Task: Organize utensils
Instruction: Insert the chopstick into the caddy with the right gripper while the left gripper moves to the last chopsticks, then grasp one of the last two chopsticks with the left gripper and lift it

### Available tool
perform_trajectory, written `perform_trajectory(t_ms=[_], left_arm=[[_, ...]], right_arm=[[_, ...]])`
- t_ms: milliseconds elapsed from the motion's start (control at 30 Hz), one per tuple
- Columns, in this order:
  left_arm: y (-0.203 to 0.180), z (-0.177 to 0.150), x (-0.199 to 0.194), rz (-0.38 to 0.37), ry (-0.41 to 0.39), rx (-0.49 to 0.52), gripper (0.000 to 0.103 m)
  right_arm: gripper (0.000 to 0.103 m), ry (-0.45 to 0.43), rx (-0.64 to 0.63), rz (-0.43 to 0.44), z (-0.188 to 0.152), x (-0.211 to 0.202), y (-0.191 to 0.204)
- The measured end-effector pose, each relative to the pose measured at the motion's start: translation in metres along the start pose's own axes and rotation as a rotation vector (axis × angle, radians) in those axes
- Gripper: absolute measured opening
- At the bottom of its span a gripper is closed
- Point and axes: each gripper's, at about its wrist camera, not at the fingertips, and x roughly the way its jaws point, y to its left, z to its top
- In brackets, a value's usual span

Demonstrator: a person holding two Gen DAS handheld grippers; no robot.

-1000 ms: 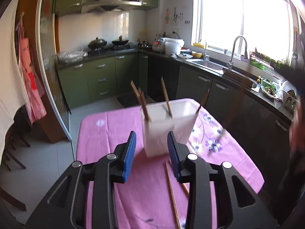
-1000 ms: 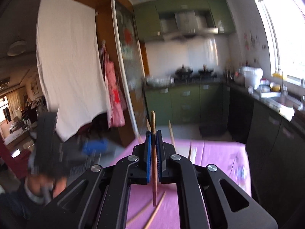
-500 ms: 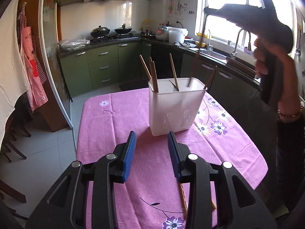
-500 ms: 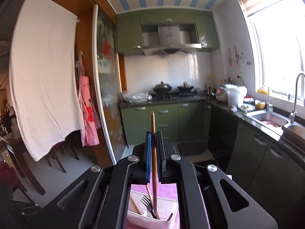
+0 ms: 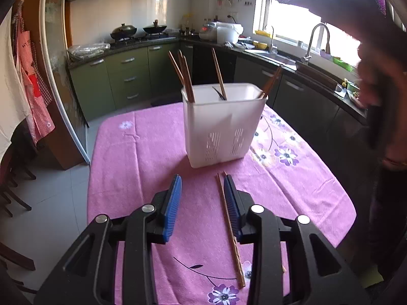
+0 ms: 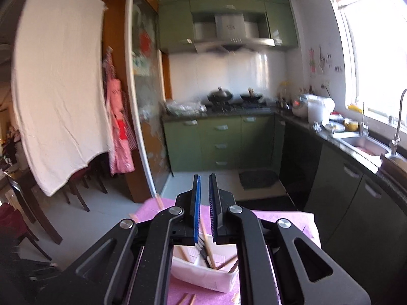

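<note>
The left gripper (image 5: 202,203) hung with its blue-padded jaws spread wide and nothing between them, low over a pink floral tablecloth (image 5: 142,152). A loose chopstick (image 5: 229,228) lay on the cloth just inside the right-hand jaw, running back beneath it. Beyond the fingertips stood a white utensil holder (image 5: 221,127), several chopsticks (image 5: 187,78) leaning out of its top. The right gripper (image 6: 204,208) was poised above that holder (image 6: 203,274), jaws parted by a narrow gap and gripping nothing; a chopstick (image 6: 207,244) stood in the holder directly below the gap.
</note>
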Motion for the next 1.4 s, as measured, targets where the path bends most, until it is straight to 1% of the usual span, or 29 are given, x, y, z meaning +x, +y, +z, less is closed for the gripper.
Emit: perform_trajectory(t_ms=[33,67,100,133,200,267,300,333,433,533,600,700,867,900,1133,1200,1233,1267,1400], left_arm=[[0.0,-0.001,0.003,-0.004,0.01,-0.002,0.036],[-0.001,-0.003,0.009,-0.011,0.028,-0.008,0.038],[-0.002,-0.004,0.015,-0.019,0.046,-0.013,0.038],[-0.003,-0.007,0.024,-0.029,0.074,-0.018,0.038],[-0.006,-0.01,0.039,-0.037,0.114,-0.021,0.038],[-0.009,-0.014,0.058,-0.038,0.163,-0.024,0.038],[-0.01,-0.017,0.067,-0.038,0.186,-0.024,0.038],[-0.012,-0.018,0.076,-0.04,0.208,-0.027,0.038],[-0.016,-0.024,0.104,-0.053,0.277,-0.044,0.038],[-0.022,-0.028,0.127,-0.034,0.315,-0.046,0.038],[-0.023,-0.029,0.137,-0.025,0.33,-0.053,0.038],[-0.024,-0.027,0.148,-0.01,0.343,-0.06,0.038],[-0.028,-0.024,0.164,-0.006,0.358,-0.058,0.038],[-0.029,-0.023,0.166,-0.007,0.36,-0.057,0.038],[-0.04,-0.016,0.177,0.009,0.349,-0.038,0.038],[-0.044,-0.016,0.18,0.032,0.342,-0.025,0.031],[-0.045,-0.016,0.18,0.047,0.339,-0.016,0.028],[-0.044,-0.016,0.18,0.05,0.338,-0.015,0.026],[-0.035,-0.017,0.176,0.053,0.337,-0.026,0.015]], right_arm=[[0.007,-0.025,-0.009,0.016,0.0,-0.018,0.004],[0.01,-0.043,-0.015,0.031,-0.002,-0.034,0.006],[0.015,-0.051,-0.022,0.042,-0.005,-0.048,0.009],[0.016,-0.053,-0.031,0.051,-0.012,-0.064,0.012],[0.018,-0.031,-0.042,0.062,-0.031,-0.086,0.013],[0.021,0.016,-0.049,0.053,-0.057,-0.101,0.012],[0.024,0.035,-0.05,0.047,-0.066,-0.103,0.01],[0.025,0.08,-0.049,0.031,-0.085,-0.104,0.007],[0.025,0.198,-0.024,-0.022,-0.133,-0.097,-0.003],[0.025,0.301,0.025,-0.051,-0.174,-0.082,-0.017],[0.026,0.354,0.064,-0.055,-0.194,-0.073,-0.027],[0.027,0.388,0.102,-0.052,-0.213,-0.067,-0.038],[0.027,0.412,0.134,-0.043,-0.227,-0.063,-0.046],[0.028,0.414,0.138,-0.042,-0.225,-0.062,-0.046],[0.028,0.428,0.155,-0.041,-0.223,-0.053,-0.05],[0.028,0.429,0.158,-0.038,-0.224,-0.052,-0.05],[0.029,0.429,0.161,-0.037,-0.223,-0.053,-0.049],[0.03,0.43,0.163,-0.037,-0.224,-0.052,-0.05],[0.03,0.436,0.171,-0.03,-0.225,-0.051,-0.05]])
